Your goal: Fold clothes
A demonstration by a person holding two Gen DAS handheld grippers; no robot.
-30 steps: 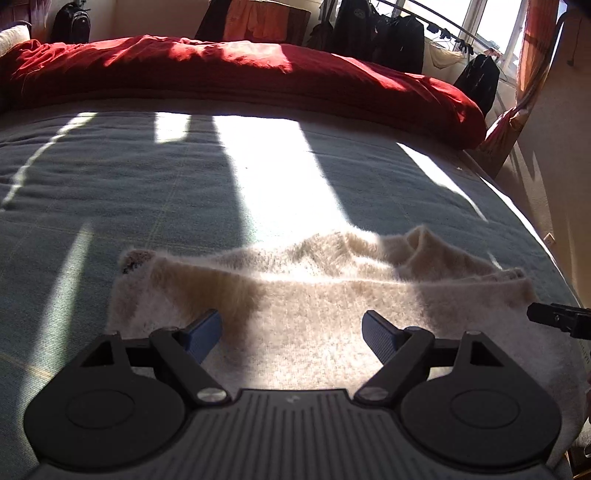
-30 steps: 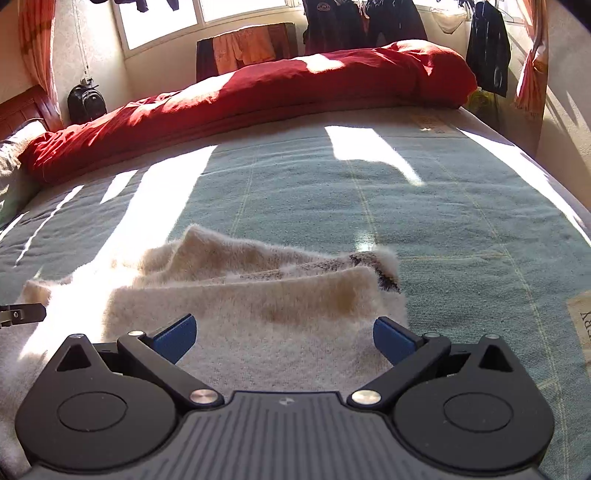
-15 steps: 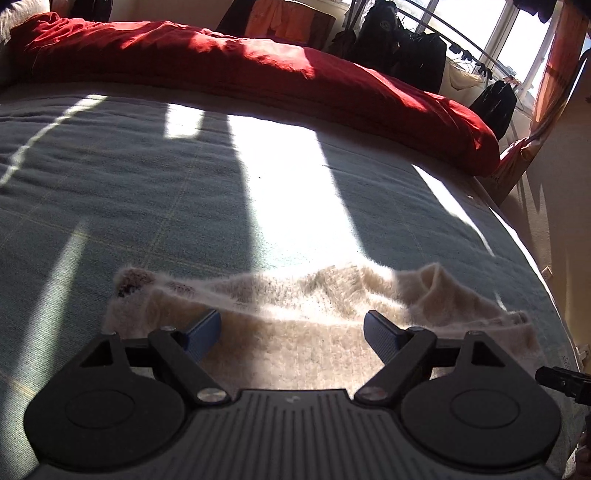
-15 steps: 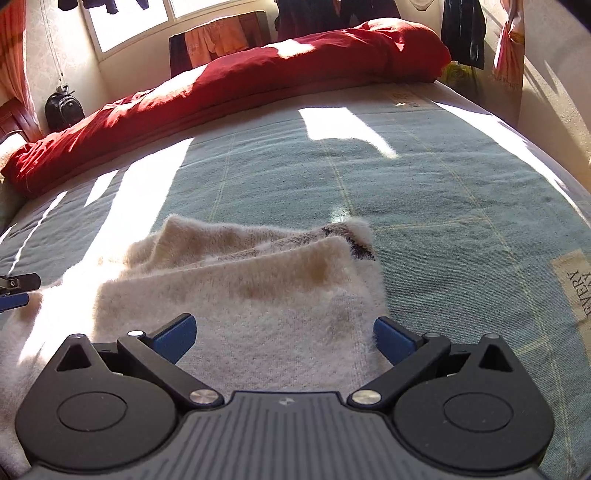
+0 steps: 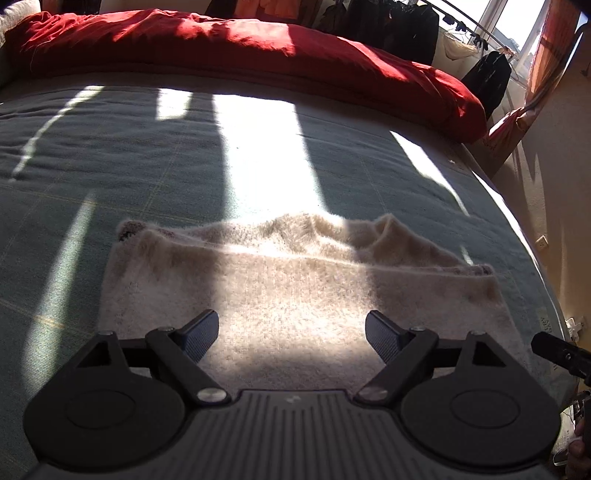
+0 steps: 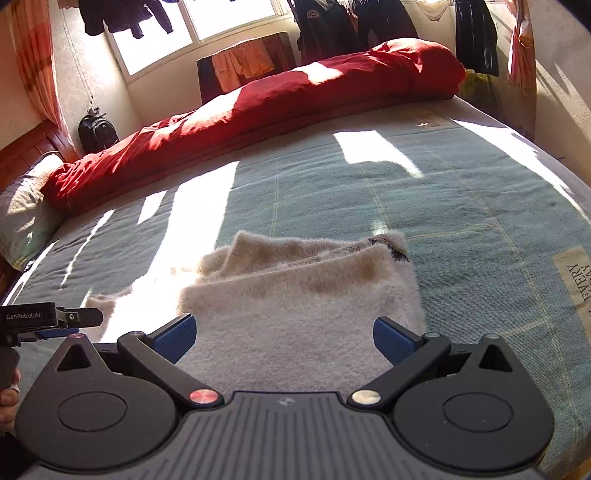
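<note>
A cream fluffy garment [image 5: 295, 291] lies folded in layers on the blue-green bed cover [image 5: 110, 166], with a dark patterned edge at its far corners. My left gripper [image 5: 291, 332] hovers over its near part, open, with nothing between the blue pads. In the right wrist view the same garment [image 6: 303, 295] lies flat, and my right gripper [image 6: 284, 336] stands open above its near edge, holding nothing. The left gripper [image 6: 79, 317] pokes in at that view's left edge; the right gripper's tip [image 5: 561, 354] shows at the left wrist view's right edge.
A red duvet [image 5: 258, 48] is rolled along the far side of the bed [image 6: 480, 206]. A pillow [image 6: 22, 214] lies at the far left. Dark clothes [image 6: 351, 26] hang by the window. The bed's right edge [image 5: 524, 229] drops to the floor.
Both grippers have risen and drawn back from the garment, so more of it and of the room shows. The garment has stayed where it lay.
</note>
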